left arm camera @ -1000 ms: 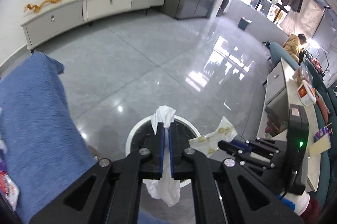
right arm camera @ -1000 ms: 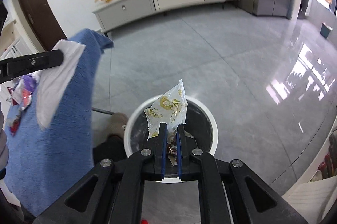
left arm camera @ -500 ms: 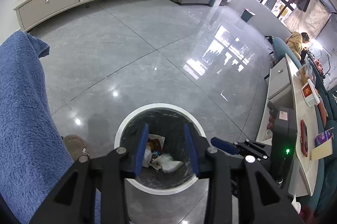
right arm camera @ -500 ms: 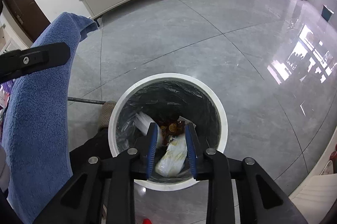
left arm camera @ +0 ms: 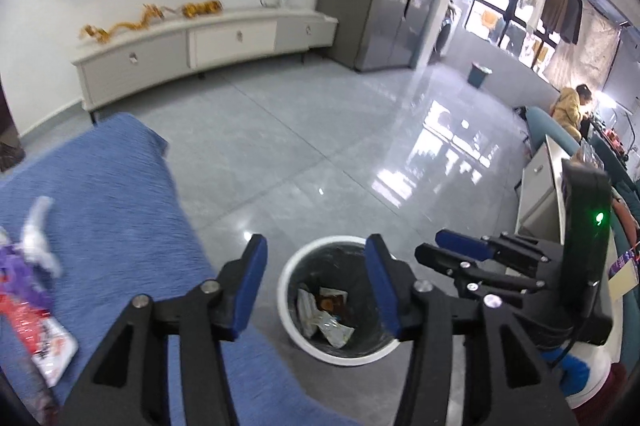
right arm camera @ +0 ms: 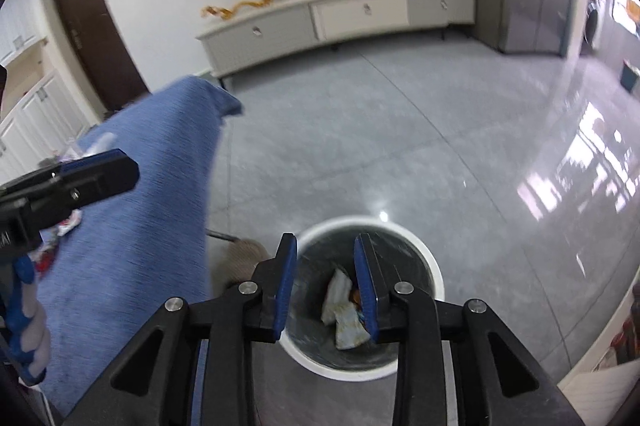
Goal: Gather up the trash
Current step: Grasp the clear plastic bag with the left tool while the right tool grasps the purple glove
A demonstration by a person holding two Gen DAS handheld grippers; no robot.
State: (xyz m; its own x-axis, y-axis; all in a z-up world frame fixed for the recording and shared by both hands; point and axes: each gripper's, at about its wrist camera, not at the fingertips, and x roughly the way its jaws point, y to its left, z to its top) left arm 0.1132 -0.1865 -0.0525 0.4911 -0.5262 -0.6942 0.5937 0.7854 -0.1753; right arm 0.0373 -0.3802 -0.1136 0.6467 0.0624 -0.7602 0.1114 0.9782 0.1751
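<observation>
A white round trash bin (left arm camera: pixel 291 331) with a black liner stands on the grey floor; it also shows in the right wrist view (right arm camera: pixel 434 272). Crumpled wrappers and tissue (left arm camera: pixel 326 320) lie inside it, also seen in the right wrist view (right arm camera: pixel 344 310). My left gripper (left arm camera: pixel 316 278) is open and empty, above the bin. My right gripper (right arm camera: pixel 326 276) is open and empty, also above the bin. More trash lies on the blue cloth at the left: a red and white wrapper (left arm camera: pixel 44 334) and a white tissue (left arm camera: pixel 38 238).
A blue cloth-covered surface (left arm camera: pixel 100 210) runs along the left, also in the right wrist view (right arm camera: pixel 148 218). A long white cabinet (left arm camera: pixel 192 46) stands against the far wall. A counter with items (left arm camera: pixel 548 170) and a seated person (left arm camera: pixel 570 110) are at the right.
Both grippers let go of the tissue and the wrapper into the bin, then opened wider. Both have lifted and tilted up, so the bin looks smaller and lower.
</observation>
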